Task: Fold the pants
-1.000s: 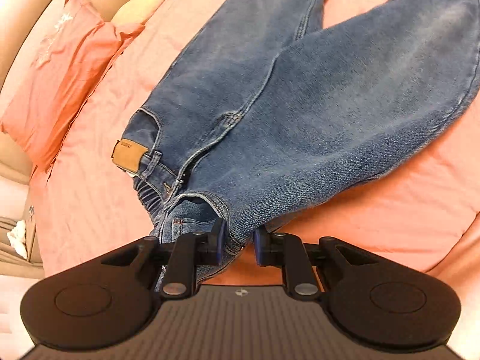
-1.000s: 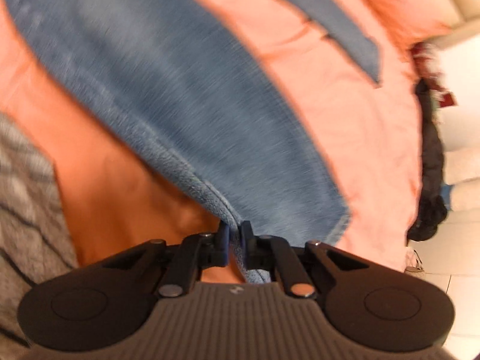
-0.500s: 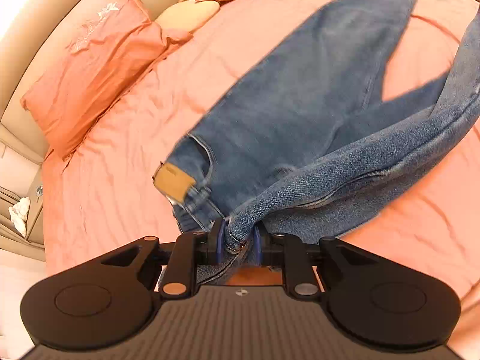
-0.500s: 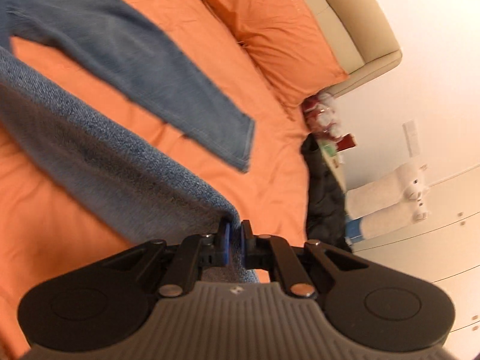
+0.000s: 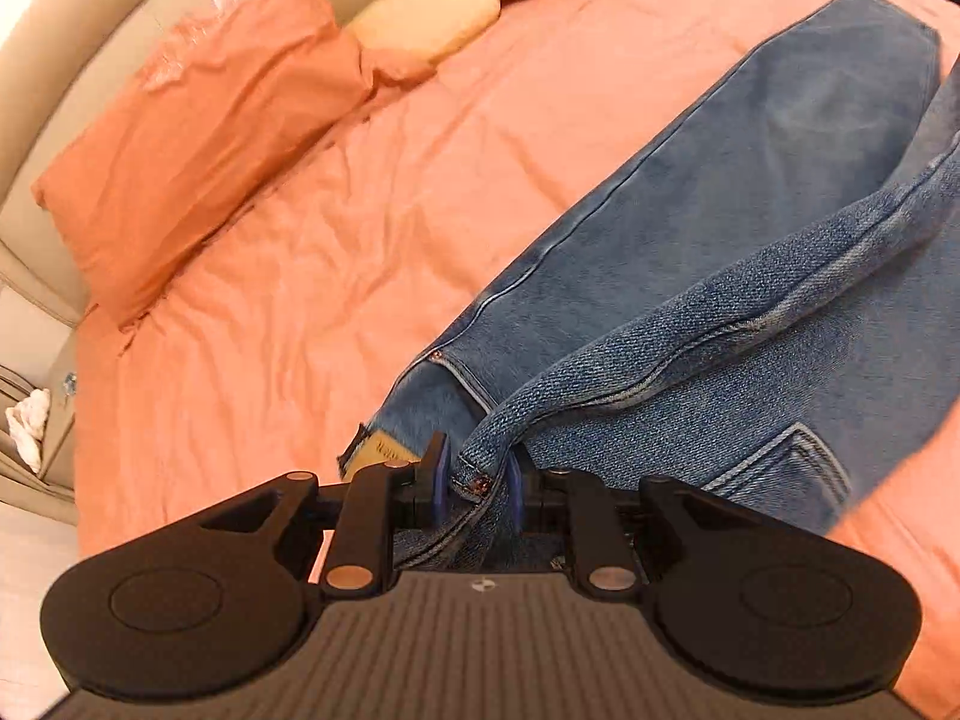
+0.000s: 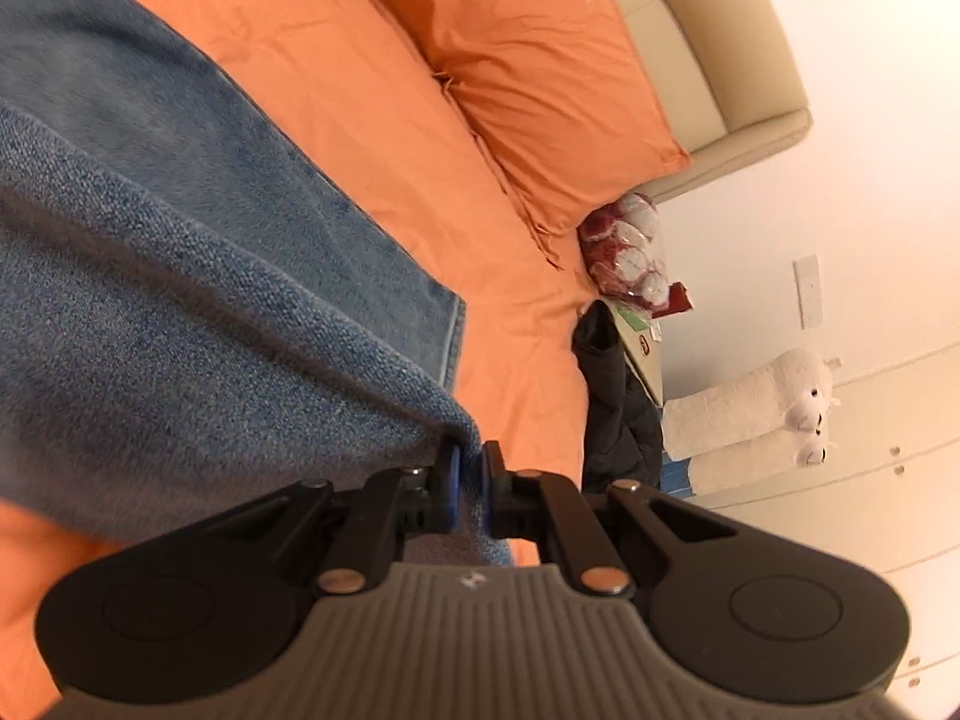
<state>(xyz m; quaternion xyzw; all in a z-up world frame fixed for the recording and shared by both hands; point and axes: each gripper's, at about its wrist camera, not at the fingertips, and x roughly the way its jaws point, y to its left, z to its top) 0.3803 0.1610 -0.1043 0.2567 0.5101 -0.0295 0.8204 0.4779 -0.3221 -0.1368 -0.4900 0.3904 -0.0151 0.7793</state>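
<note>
I'm working over a bed point(image 5: 288, 276) made up in orange sheets, with an orange pillow point(image 5: 198, 138) at the upper left of my left view against a beige padded headboard point(image 6: 714, 54), and a pale yellow cushion point(image 5: 420, 21) tucked beside it. In my right view, past the edge of the bed, a dark jacket point(image 6: 618, 414) hangs at centre right and a white plush toy point(image 6: 774, 402) lies against the cupboards.

The blue jeans point(image 5: 720, 222) lie on the sheet, running from lower centre to the upper right of my left view. My left hand-held gripper point(image 5: 474, 492) is clamped on the waistband corner, the riveted hem bunched between the blue pads, with the tan brand patch point(image 5: 384, 453) just to the left. I pinch there because the thick waistband gives a firm hold and carries the whole upper edge with it.

My right hand-held gripper point(image 6: 468, 486) is closed tight on the denim of the raised leg, which stretches up to the left of that view, while the other leg lies flat on the sheet with its hem point(image 6: 453, 336) at centre.

Holding both ends keeps the raised leg taut, so I judge I'm laying one leg over the other for the lengthwise fold. It isn't down yet; the edges will need lining up.
</note>
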